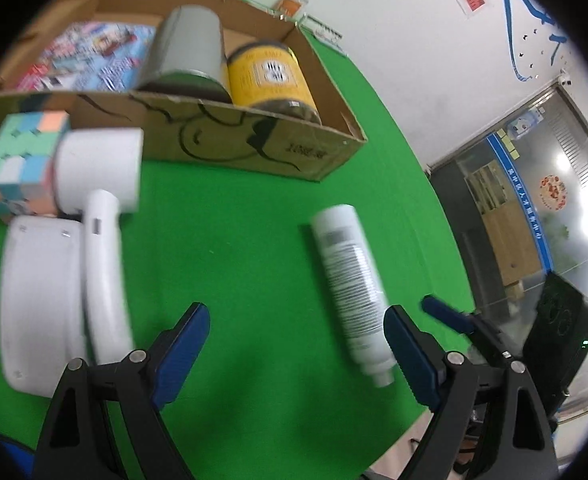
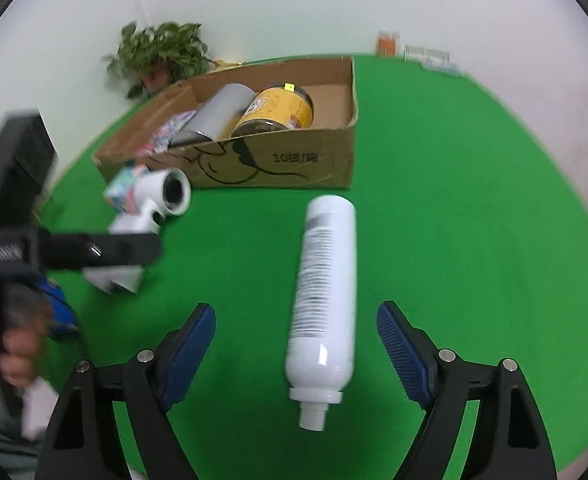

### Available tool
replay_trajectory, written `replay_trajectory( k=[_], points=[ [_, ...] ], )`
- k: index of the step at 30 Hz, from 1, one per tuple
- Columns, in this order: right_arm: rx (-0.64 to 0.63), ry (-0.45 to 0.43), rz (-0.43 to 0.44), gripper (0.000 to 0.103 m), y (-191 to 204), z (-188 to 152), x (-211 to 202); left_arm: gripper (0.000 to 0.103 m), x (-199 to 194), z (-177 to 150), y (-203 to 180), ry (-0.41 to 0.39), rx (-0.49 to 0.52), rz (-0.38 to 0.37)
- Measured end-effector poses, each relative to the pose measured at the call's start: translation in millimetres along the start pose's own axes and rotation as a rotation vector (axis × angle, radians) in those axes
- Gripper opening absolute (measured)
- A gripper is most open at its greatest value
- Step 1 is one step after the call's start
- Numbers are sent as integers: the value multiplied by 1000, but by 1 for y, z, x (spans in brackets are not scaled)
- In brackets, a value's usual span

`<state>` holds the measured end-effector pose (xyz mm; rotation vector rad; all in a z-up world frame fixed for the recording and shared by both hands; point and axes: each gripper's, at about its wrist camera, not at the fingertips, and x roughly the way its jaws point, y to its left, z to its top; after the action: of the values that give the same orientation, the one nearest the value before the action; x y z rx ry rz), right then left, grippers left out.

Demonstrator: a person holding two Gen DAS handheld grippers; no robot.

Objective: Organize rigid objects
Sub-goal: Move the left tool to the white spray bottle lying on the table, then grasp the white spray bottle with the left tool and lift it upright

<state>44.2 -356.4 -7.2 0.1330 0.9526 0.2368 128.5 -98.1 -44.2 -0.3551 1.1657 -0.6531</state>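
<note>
Right wrist view: the right tongs are spread apart astride the white bottle, nothing clamped, evidently lined up for a grab. Left tongs are likewise held apart, empty, above the green desk. Beyond waits the cardboard box, already stocked.

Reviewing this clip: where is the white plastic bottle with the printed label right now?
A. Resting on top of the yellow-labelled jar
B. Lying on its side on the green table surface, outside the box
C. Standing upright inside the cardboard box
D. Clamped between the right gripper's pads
B: the white plastic bottle lies on its side on the green table surface, in front of the cardboard box, with the open right gripper straddling it without touching.
</note>
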Motion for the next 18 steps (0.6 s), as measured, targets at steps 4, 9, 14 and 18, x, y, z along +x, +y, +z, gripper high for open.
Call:
replay_trajectory(
  k=[4,9,14,18],
  points=[
    [60,96,130,68,-8,3,25,89,19,7,-7,59,23,-37],
    [69,140,217,57,15,9,64,87,38,11,-7,127,13,-20],
    [48,177,278,49,38,8,83,75,44,9,5,158,-6,66],
    [27,188,270,47,50,13,93,59,37,8,6,160,-1,117]
  ],
)
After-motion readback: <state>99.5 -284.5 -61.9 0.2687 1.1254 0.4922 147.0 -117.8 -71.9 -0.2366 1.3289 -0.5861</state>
